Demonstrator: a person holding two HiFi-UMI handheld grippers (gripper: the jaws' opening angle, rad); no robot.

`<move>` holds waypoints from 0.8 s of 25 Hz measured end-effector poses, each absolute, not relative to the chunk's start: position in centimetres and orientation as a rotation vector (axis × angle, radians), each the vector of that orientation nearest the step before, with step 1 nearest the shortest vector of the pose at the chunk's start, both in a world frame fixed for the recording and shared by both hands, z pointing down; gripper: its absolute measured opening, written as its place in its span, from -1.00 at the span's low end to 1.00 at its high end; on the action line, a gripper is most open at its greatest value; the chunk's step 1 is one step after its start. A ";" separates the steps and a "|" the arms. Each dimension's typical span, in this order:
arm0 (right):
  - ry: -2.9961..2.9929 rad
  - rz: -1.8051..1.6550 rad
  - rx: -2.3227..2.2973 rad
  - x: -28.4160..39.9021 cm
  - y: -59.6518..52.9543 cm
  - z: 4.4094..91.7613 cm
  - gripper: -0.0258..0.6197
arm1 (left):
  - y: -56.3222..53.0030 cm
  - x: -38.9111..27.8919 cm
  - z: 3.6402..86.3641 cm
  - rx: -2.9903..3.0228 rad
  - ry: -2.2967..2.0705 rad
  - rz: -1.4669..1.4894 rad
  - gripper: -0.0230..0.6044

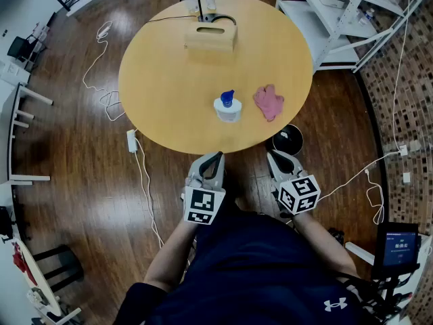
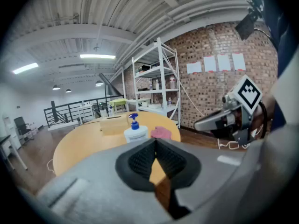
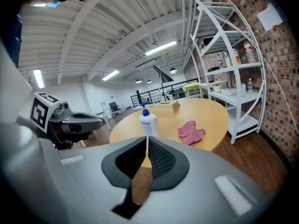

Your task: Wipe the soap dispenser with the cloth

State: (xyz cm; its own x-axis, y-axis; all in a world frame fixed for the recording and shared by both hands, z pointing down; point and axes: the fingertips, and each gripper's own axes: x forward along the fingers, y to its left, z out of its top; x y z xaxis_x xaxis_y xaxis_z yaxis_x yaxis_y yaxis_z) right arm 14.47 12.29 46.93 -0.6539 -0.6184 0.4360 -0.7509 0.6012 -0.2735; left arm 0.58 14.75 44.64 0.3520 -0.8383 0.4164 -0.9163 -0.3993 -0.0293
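Observation:
A white soap dispenser (image 1: 228,107) with a blue pump stands near the front edge of the round wooden table (image 1: 169,93). A crumpled pink cloth (image 1: 268,101) lies just to its right. Both grippers hang off the table, in front of its near edge. My left gripper (image 1: 215,157) is shut and holds nothing; its own view has the dispenser (image 2: 135,130) and cloth (image 2: 161,132) beyond the jaws. My right gripper (image 1: 273,156) is shut and empty too, with the dispenser (image 3: 148,122) and cloth (image 3: 190,132) ahead of it.
A wooden tissue box (image 1: 211,37) and a black lamp base with small bottles (image 1: 201,2) sit at the table's far side. A white metal shelf (image 1: 338,12) stands at the right. A black bin (image 1: 287,139) sits under the table edge, and cables (image 1: 142,181) cross the wood floor.

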 end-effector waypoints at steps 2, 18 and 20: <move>-2.476 0.619 1.178 13.9 7.7 47.8 -0.72 | 10.6 -2.3 45.0 2.411 -1.557 0.547 -0.91; -2.131 0.660 1.045 13.8 -9.2 60.9 0.00 | 0.8 -0.2 51.6 2.651 -0.953 1.047 0.41; -2.101 0.676 1.027 14.0 -9.5 61.6 -0.50 | 1.0 0.4 51.8 2.649 -0.888 1.056 0.40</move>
